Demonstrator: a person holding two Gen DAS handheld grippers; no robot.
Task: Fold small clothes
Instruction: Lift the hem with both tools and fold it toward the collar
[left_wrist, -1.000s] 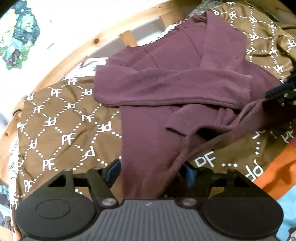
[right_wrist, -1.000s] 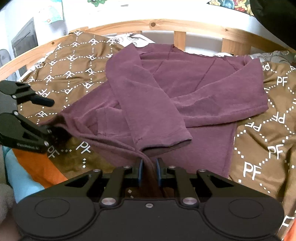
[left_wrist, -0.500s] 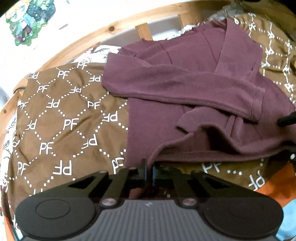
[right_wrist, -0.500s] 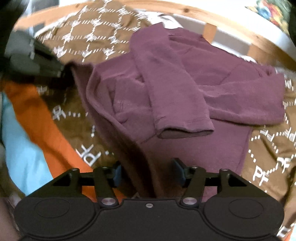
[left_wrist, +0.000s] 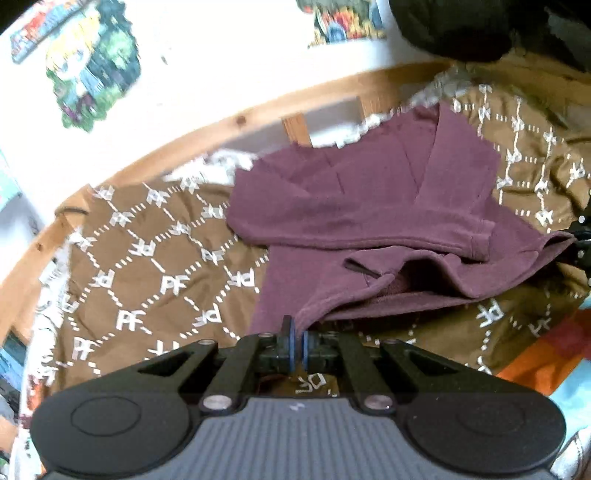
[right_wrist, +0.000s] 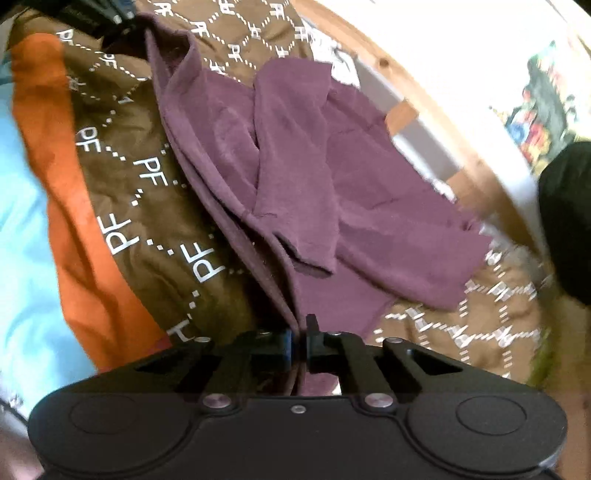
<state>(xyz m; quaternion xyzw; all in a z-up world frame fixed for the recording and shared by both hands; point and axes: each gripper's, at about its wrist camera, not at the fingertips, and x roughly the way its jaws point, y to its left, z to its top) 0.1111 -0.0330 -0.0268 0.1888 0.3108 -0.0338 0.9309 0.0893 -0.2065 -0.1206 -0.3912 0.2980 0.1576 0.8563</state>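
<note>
L gripper (left_wrist: 297, 338): jaws pinched together on the near hem corner of the maroon sweater (left_wrist: 369, 206), thin bit of fabric between the blue-edged pads, hem pulled up off the bedding toward the camera. From that corner the hem runs rightward as a raised edge to the far corner, which is held by the R gripper (left_wrist: 581, 243), seen at the right frame edge of the L wrist view; dark gap under the lifted hem.

R gripper (right_wrist: 298, 338): jaws closed w/ sweater (right_wrist: 369, 177) hem fabric going down between the pads, nipped tight. In the R wrist view the hem stretches up-left to the L gripper (right_wrist: 110, 16) at the top-left corner; view is rolled and partly blurred.

Sweater: rest of it lies on the brown bedspread (left_wrist: 147, 266) printed w/ white "PF" diamond pattern, neck end toward the wooden bed rail (left_wrist: 240, 122). Both sleeves folded across the body, one cuff (left_wrist: 480, 242) lying over the front near the lifted hem. In the R wrist view the upper sleeve's open cuff (right_wrist: 310, 258) sits just beyond the pads.

Outward: orange blanket (right_wrist: 74, 184) and light-blue fabric (right_wrist: 26, 258) beside the bedspread on the near side. White wall behind the rail w/ colourful posters (left_wrist: 92, 74). Dark bundle (left_wrist: 461, 26) at top right, can't tell what.
</note>
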